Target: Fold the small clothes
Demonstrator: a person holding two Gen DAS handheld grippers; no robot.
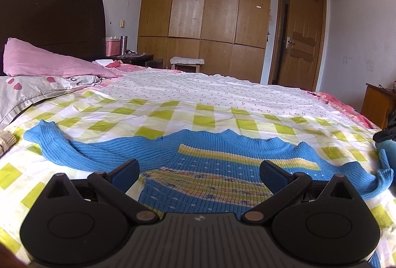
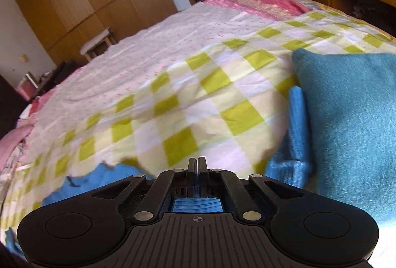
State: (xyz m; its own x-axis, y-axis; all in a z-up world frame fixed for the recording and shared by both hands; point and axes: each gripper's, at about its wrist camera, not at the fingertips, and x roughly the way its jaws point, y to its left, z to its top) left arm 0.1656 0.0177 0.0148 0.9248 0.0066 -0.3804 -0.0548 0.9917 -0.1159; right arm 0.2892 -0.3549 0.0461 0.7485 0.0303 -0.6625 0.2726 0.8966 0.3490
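A small blue knit sweater [image 1: 205, 151] with yellow and multicoloured stripes lies flat on the green-checked bedspread [image 1: 148, 117], sleeves spread left and right. My left gripper [image 1: 199, 172] is open just above the sweater's striped body, empty. My right gripper [image 2: 197, 164] is shut on blue knit fabric of the sweater [image 2: 196, 205], which shows between its fingers; the sweater's right sleeve [image 2: 294, 144] lies bunched beside it. The view is motion-blurred.
A folded teal garment [image 2: 351, 124] lies on the bed to the right of the right gripper. Pink pillows [image 1: 49, 62] and a beige knit item [image 1: 6, 143] lie at the left. A wardrobe [image 1: 210, 8], door and stool stand beyond the bed.
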